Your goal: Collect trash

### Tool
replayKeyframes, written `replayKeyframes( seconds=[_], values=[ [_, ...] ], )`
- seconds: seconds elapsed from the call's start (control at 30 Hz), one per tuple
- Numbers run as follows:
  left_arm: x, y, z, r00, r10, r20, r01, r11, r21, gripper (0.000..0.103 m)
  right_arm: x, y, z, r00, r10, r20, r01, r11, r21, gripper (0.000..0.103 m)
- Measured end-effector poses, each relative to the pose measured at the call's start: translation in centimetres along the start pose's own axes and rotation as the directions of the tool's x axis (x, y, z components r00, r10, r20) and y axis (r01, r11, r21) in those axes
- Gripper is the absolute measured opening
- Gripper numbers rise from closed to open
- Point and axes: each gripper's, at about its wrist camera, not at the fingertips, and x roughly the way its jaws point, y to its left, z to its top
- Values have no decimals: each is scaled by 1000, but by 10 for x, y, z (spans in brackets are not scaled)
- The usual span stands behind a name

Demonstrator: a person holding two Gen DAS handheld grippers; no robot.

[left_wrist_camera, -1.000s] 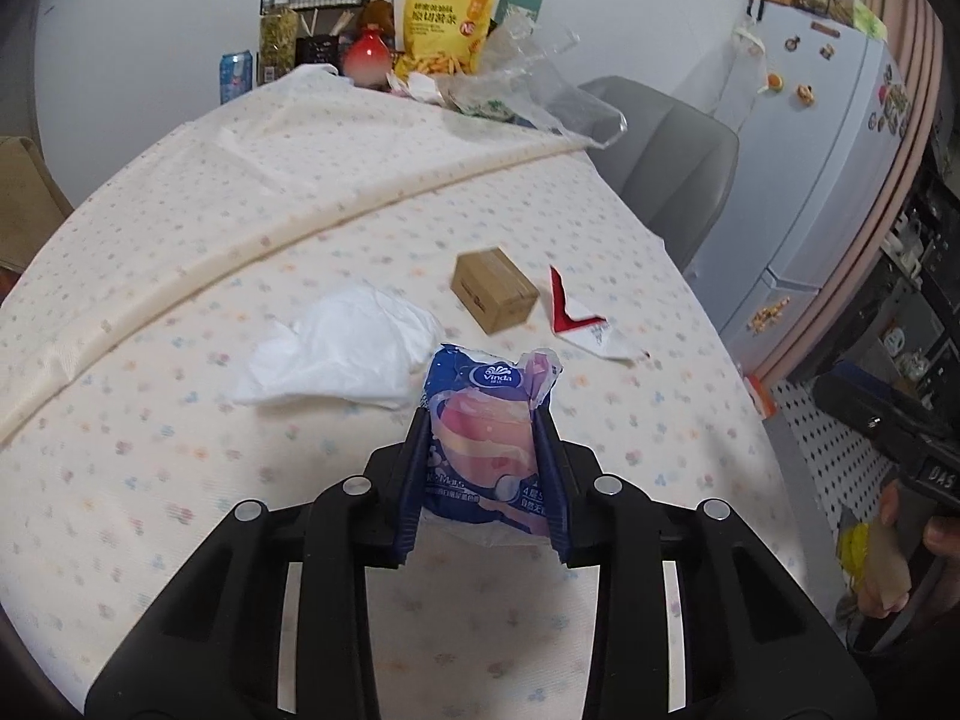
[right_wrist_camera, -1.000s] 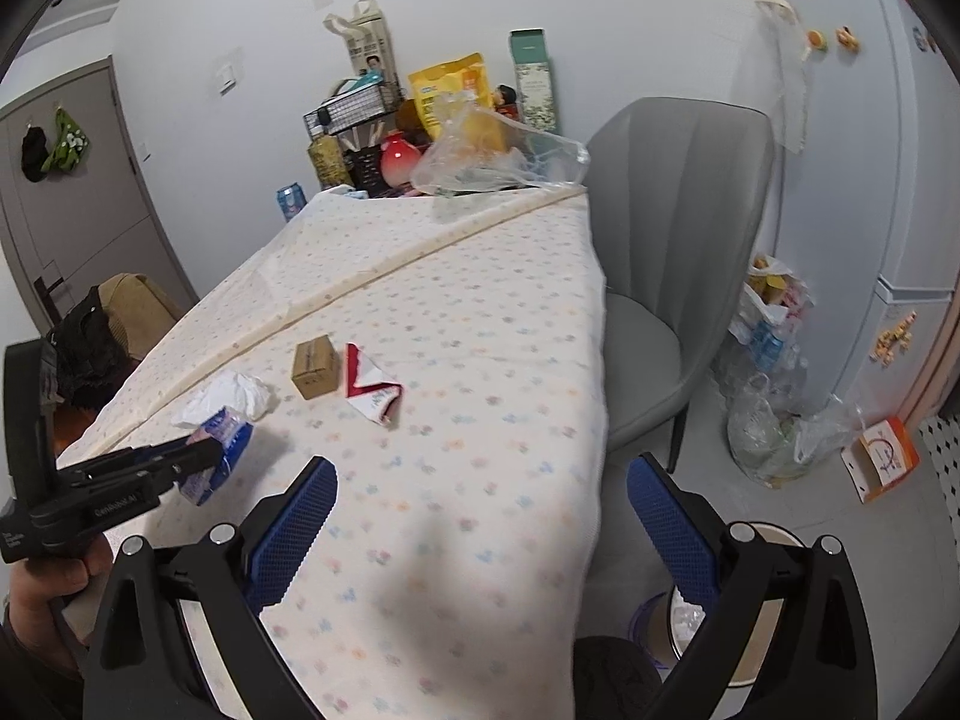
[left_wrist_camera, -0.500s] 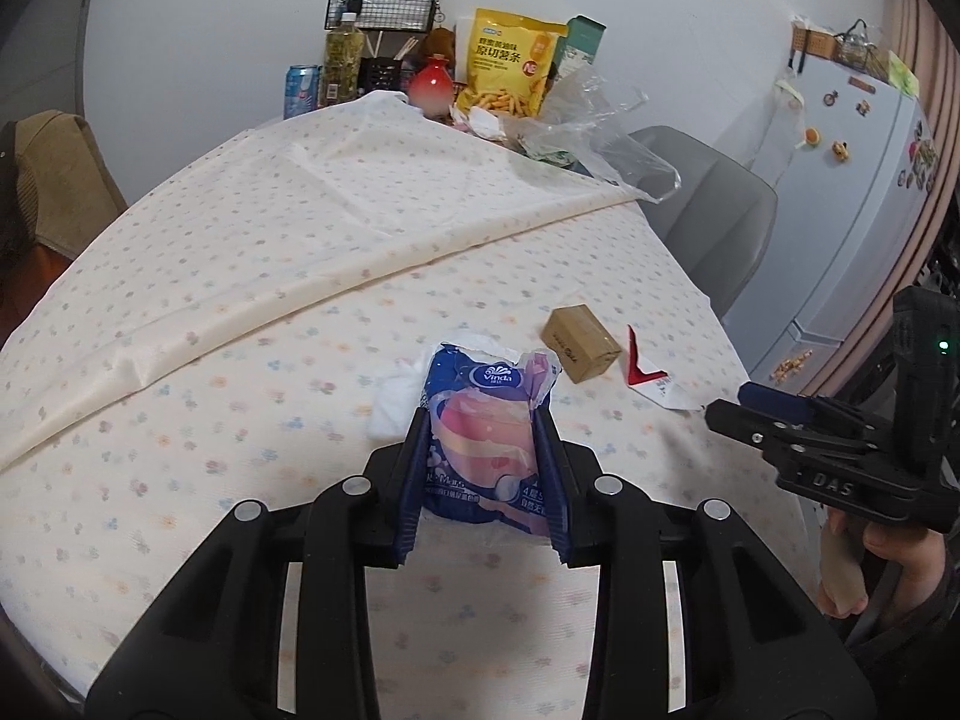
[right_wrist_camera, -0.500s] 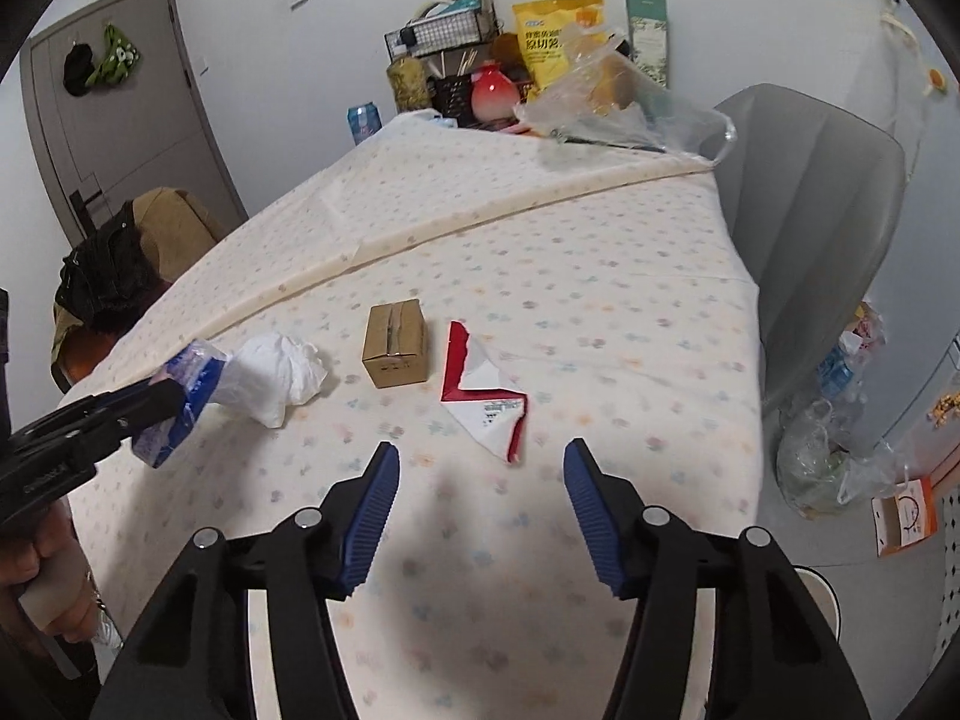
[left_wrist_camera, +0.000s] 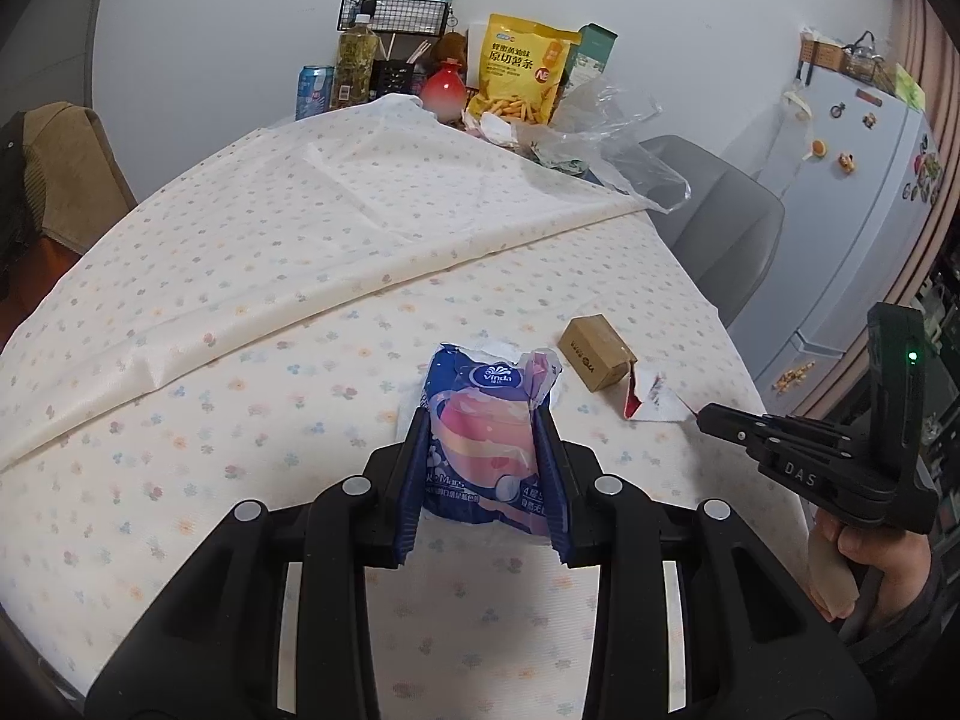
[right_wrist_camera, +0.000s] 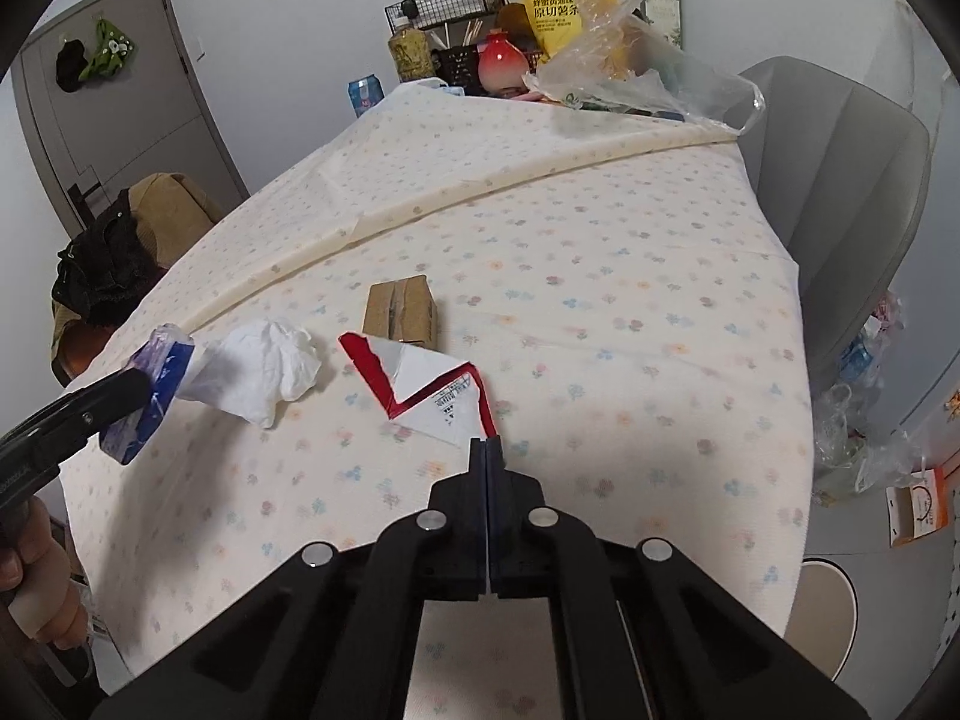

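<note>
My left gripper (left_wrist_camera: 483,420) is shut on a blue and pink Vinda tissue packet (left_wrist_camera: 486,420), held above the table; the packet also shows in the right wrist view (right_wrist_camera: 150,399). My right gripper (right_wrist_camera: 486,444) is shut, its tips pinched on the near corner of a red and white torn paper wrapper (right_wrist_camera: 429,390) lying on the table; the wrapper shows in the left wrist view (left_wrist_camera: 651,399). A crumpled white tissue (right_wrist_camera: 264,366) and a small brown cardboard box (right_wrist_camera: 402,315) lie beside the wrapper.
The table has a flowered cloth (right_wrist_camera: 600,312). At its far end stand a clear plastic bag (right_wrist_camera: 630,78), a yellow snack bag (left_wrist_camera: 522,72), bottles, a can and a wire basket. A grey chair (right_wrist_camera: 840,180) and bags on the floor are to the right.
My right gripper moved in to the red and white wrapper and closed from wide open to shut on its corner. My left gripper kept the tissue packet and shifted back and left.
</note>
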Motion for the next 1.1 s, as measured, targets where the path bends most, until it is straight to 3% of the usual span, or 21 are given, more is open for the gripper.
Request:
replayKeyframes(
  seconds=[0.33,0.37,0.4,0.43,0.47,0.67,0.73,0.77,0.8,1.1],
  values=[
    [-5,-9,1,1000,-2,13,2,1000,14,34,-14,-11,-2,1000,21,-10,-21,999,35,6],
    [-6,-8,1,1000,0,15,0,1000,10,34,-13,-10,-2,1000,24,-10,-23,999,35,13],
    [-6,-6,2,1000,3,16,-3,1000,6,34,-12,-10,-2,1000,24,-8,-24,999,38,37],
    [-7,-3,3,1000,8,19,-8,1000,2,34,-11,-10,-1,1000,22,0,-22,999,40,49],
    [-7,-2,3,1000,11,20,-11,1000,0,34,-12,-9,0,1000,19,11,-19,999,37,55],
    [-7,11,4,999,29,22,-29,999,-22,34,5,2,11,1000,25,-8,-25,1000,12,57],
    [-6,14,4,999,32,19,-31,999,-28,34,11,9,15,999,25,-23,-25,1000,-1,74],
    [-6,16,3,999,33,18,-32,999,-32,34,14,14,17,1000,17,-23,-17,1000,-12,89],
    [-6,19,3,999,34,18,-34,999,-38,34,15,18,18,1000,11,-17,-11,1000,-22,93],
    [-9,33,1,999,43,29,-41,997,-69,34,45,45,23,994,-90,-67,88,996,-28,95]
  ],
)
